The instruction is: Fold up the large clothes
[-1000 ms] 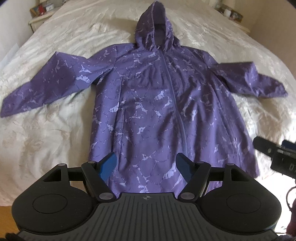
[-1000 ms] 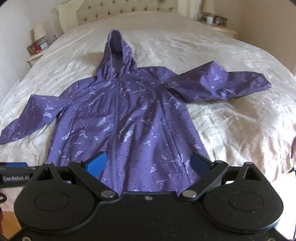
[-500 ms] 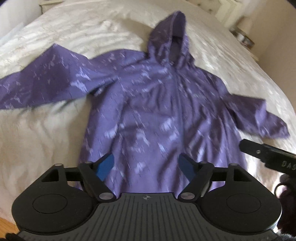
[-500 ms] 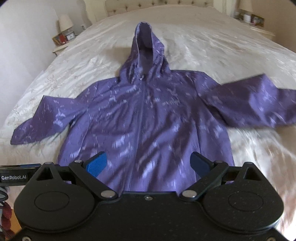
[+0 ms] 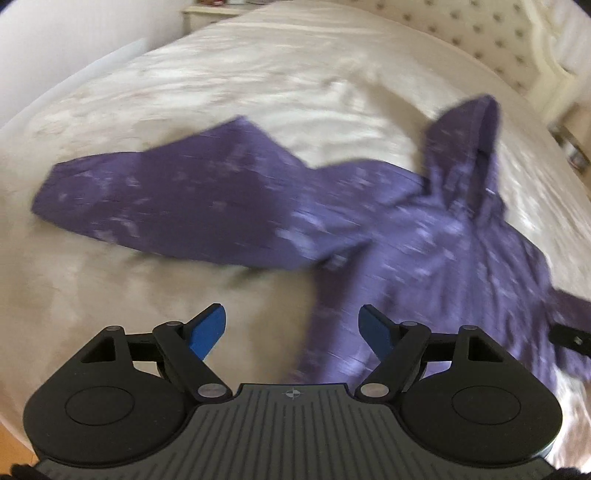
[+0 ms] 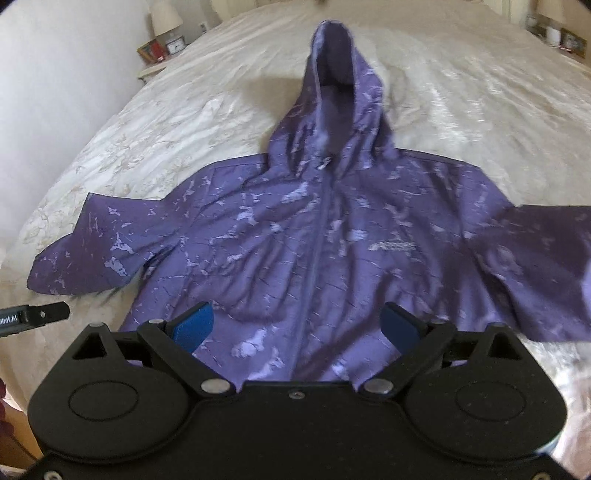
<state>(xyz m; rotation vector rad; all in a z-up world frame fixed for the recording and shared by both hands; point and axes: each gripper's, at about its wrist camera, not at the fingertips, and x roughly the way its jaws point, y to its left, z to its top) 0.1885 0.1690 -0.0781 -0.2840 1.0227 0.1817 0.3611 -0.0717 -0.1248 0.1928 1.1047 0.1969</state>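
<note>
A purple hooded jacket (image 6: 314, 240) with pale marbled print lies flat, zipped, front up on the bed, hood (image 6: 332, 74) pointing to the headboard. In the blurred left wrist view, the jacket's left sleeve (image 5: 177, 206) stretches out across the cover. My left gripper (image 5: 291, 321) hovers open over the bedcover beside the jacket's left edge, below that sleeve, with nothing between its blue pads. My right gripper (image 6: 297, 317) is open above the jacket's lower front, empty. The left gripper's tip (image 6: 33, 315) shows at the left edge of the right wrist view.
A cream patterned bedcover (image 6: 461, 92) spreads around the jacket. A tufted headboard (image 5: 443, 22) stands at the far end. A nightstand (image 6: 159, 55) with a lamp and frames is at the far left, and another nightstand (image 6: 557, 35) at the far right.
Both grippers moved in lower over the bed. The left swung left off the jacket's body toward its sleeve and its jaws widened a little. The right moved up the jacket's front.
</note>
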